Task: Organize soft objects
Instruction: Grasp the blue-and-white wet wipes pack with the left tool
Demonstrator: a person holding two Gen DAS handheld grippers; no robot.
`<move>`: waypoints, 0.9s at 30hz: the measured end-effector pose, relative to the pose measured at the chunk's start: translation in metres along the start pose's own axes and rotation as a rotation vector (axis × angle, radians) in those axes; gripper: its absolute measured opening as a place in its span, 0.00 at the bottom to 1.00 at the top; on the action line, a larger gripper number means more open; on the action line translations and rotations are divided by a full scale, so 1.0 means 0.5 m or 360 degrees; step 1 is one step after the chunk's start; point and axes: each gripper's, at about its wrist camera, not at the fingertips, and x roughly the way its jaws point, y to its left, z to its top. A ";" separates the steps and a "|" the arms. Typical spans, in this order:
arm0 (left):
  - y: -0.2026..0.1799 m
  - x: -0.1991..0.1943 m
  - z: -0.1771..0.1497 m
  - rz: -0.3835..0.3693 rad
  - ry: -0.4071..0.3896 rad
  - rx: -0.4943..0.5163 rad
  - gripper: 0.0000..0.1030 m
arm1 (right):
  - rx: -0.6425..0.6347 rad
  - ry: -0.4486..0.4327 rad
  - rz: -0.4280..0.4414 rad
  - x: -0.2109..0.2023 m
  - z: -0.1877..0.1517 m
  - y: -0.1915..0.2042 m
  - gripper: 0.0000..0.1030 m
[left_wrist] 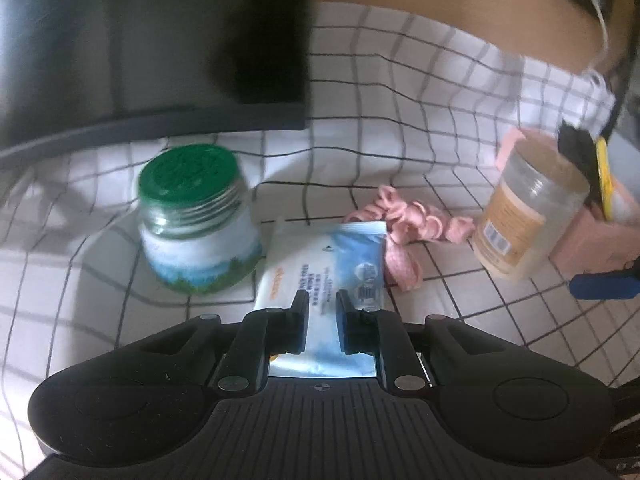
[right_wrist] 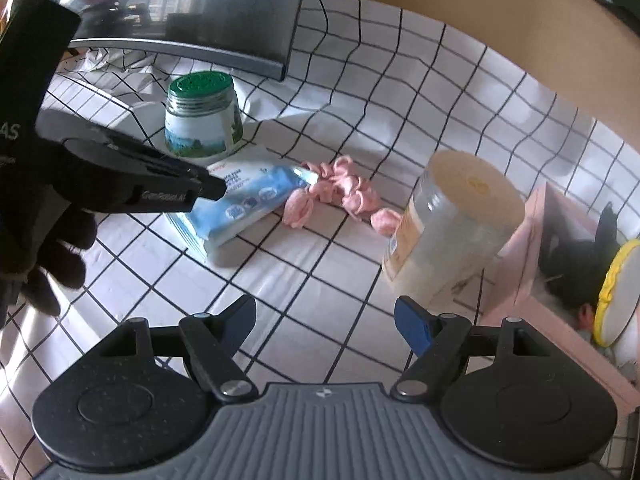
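Note:
A blue and white wet-wipe pack (left_wrist: 324, 264) lies on the checked cloth; it also shows in the right wrist view (right_wrist: 244, 204). My left gripper (left_wrist: 322, 300) is over its near end, the jaws narrow with the pack between them, apparently shut on it; seen from the right wrist view, the left gripper (right_wrist: 212, 190) meets the pack's left end. A pink scrunchie (left_wrist: 412, 220) lies just right of the pack, and shows in the right view (right_wrist: 340, 196). My right gripper (right_wrist: 325, 320) is open and empty above the cloth, with blue fingertips (right_wrist: 412, 326).
A green-lidded jar (left_wrist: 196, 220) (right_wrist: 204, 120) stands left of the pack. A clear tan-labelled jar (left_wrist: 528, 208) (right_wrist: 444, 228) stands right. A pink box (right_wrist: 560, 280) holding dark and yellow soft items sits at far right. A dark monitor (right_wrist: 224, 12) stands behind.

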 end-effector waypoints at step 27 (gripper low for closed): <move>-0.046 0.044 0.008 -0.0113 0.0073 0.0311 0.73 | 0.0255 0.0159 0.0022 0.011 -0.112 -0.066 0.75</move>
